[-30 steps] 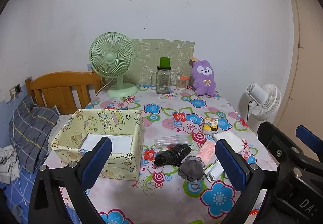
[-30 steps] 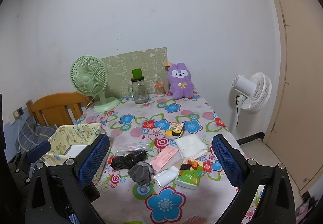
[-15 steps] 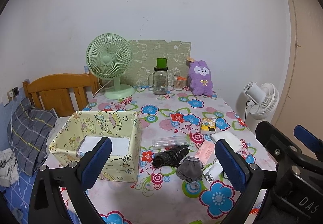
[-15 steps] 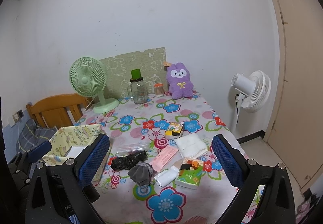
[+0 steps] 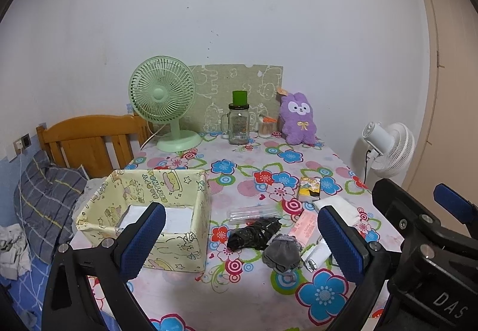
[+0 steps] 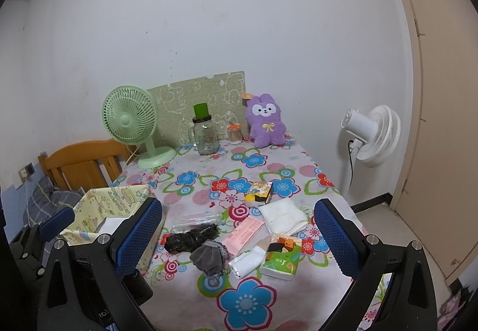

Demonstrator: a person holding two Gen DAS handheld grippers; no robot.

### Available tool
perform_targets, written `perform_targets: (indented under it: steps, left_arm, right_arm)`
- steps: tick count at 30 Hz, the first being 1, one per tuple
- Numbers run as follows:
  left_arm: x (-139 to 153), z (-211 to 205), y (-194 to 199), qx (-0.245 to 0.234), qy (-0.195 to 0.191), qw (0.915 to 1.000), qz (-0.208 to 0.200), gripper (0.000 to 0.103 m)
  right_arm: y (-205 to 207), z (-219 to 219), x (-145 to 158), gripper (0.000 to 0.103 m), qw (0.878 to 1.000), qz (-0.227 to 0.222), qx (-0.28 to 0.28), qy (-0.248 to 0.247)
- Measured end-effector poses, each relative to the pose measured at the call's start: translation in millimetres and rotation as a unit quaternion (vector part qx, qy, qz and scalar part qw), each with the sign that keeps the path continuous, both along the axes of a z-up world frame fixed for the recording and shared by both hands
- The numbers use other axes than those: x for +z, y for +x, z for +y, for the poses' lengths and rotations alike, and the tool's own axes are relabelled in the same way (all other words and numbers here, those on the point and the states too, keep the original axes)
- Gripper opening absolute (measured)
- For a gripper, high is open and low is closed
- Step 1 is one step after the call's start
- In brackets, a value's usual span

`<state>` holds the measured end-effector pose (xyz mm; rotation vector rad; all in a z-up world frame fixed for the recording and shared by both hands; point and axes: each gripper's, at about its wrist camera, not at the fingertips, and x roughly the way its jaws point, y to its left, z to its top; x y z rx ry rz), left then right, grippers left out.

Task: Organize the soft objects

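Note:
A yellow cartoon-print fabric box (image 5: 149,211) stands at the table's left with something white inside. To its right lie a black bundle (image 5: 254,237), a grey cloth pouch (image 5: 282,254), a white folded cloth (image 6: 283,216), a pink packet (image 6: 246,232), a small white pack (image 6: 248,262) and a green tissue pack (image 6: 280,260). A purple plush rabbit (image 5: 298,119) sits at the back. My left gripper (image 5: 242,241) and right gripper (image 6: 239,235) both hover open above the near table edge, holding nothing.
A green desk fan (image 5: 162,101), a glass jar with a green lid (image 5: 239,122) and a small jar of swabs (image 5: 266,128) stand along the back. A white floor fan (image 6: 370,133) is right of the table, a wooden headboard (image 5: 86,139) left. A clear tube (image 5: 251,211) and yellow box (image 5: 309,189) lie mid-table.
Both views have drawn slightly back and up, so the table objects sit a little lower and smaller. Nothing on the table has moved; both grippers stay open.

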<state>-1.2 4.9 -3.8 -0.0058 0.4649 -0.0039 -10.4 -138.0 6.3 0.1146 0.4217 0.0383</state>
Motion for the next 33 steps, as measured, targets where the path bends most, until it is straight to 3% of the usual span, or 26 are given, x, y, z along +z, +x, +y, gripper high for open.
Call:
perform_targets:
  steps: [13, 33]
  left_arm:
    - [-1, 1, -2, 0.002, -0.003, 1.0000, 0.004, 0.101]
    - [-10, -9, 2, -0.031, -0.013, 0.9993, 0.017, 0.100]
  right_arm:
    - [-1, 1, 0, 0.103, 1.000, -0.001, 0.000, -0.004]
    - [1, 1, -5, 0.103, 1.000, 0.004, 0.019, 0.001]
